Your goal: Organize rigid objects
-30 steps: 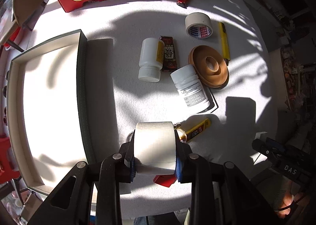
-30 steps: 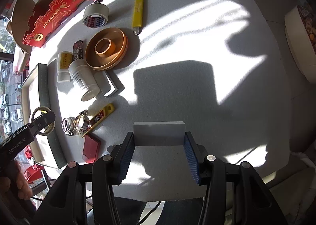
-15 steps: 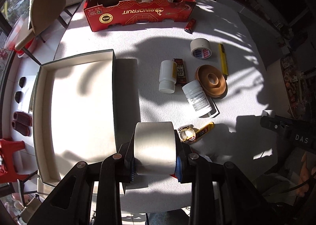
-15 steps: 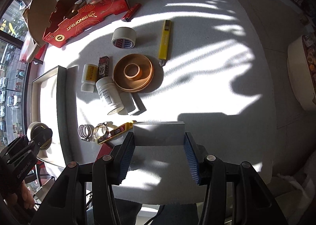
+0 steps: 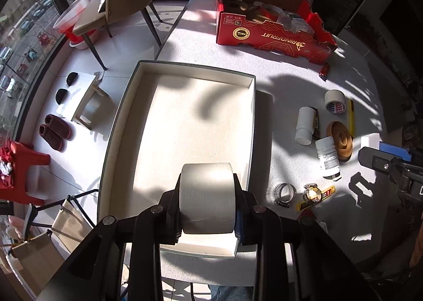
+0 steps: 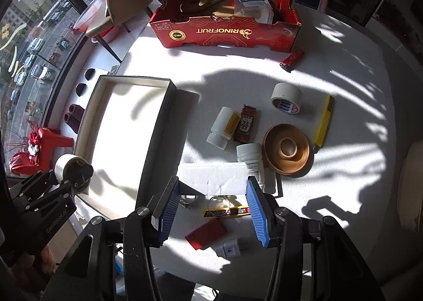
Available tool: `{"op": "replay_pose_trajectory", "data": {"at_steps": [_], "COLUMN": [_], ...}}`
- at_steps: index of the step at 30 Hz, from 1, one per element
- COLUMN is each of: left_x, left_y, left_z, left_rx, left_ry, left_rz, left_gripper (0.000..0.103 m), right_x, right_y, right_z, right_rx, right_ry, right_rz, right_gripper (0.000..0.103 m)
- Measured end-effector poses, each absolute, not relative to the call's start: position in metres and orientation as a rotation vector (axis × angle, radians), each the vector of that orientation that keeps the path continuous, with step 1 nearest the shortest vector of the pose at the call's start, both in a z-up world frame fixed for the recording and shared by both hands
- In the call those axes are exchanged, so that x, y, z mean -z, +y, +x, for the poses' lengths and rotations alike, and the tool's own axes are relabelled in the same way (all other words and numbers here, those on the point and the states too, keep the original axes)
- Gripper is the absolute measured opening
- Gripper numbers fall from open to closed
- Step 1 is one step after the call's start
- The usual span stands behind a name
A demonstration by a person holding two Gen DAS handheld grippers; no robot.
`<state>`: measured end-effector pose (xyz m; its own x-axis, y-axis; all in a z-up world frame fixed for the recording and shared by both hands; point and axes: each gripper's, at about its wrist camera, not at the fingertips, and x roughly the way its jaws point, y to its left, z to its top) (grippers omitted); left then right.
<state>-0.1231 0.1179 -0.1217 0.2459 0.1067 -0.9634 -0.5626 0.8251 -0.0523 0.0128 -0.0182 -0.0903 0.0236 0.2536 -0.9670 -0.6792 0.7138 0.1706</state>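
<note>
My left gripper (image 5: 207, 203) is shut on a wide beige tape roll (image 5: 207, 196) and holds it above the near end of the open white tray (image 5: 195, 126). The roll also shows in the right wrist view (image 6: 69, 168) over the tray's near left corner (image 6: 124, 126). My right gripper (image 6: 212, 195) is shut on a white rectangular block (image 6: 214, 178) and holds it above the table. Two white pill bottles (image 6: 223, 126) (image 6: 251, 158), a smaller tape roll (image 6: 286, 97), a wooden dish (image 6: 288, 148) and a yellow utility knife (image 6: 323, 122) lie on the white table.
A red cardboard box (image 6: 224, 14) with items stands at the table's far side, a red lighter (image 6: 292, 59) beside it. Hose clamps (image 5: 284, 192), a small yellow cutter (image 6: 226, 211), a red card (image 6: 206, 233) and a white plug (image 6: 231, 248) lie near me. A chair (image 5: 124, 2) stands off the table.
My left gripper has carried the tape roll left, from above the table to above the tray. Both grippers have risen, so more of the room shows.
</note>
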Motion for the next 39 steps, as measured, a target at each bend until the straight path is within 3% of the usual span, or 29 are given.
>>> {"op": "replay_pose_trajectory", "data": {"at_steps": [15,39], "left_x": [0.139,0.176], "left_y": [0.172,0.198], "left_z": [-0.176,-0.122], "left_rx": [-0.653,-0.622], "left_ry": [1.251,1.292], "left_rz": [-0.569,-0.568], "left_gripper": [0.032,0.032], "right_x": [0.103,0.137], "right_y": [0.097,0.125], "right_z": [-0.042,0.010], "right_rx": [-0.995,-0.818], "right_ry": [1.370,1.462], "right_rz": [-0.532,-0.448], "right_gripper": [0.051,0.051]}}
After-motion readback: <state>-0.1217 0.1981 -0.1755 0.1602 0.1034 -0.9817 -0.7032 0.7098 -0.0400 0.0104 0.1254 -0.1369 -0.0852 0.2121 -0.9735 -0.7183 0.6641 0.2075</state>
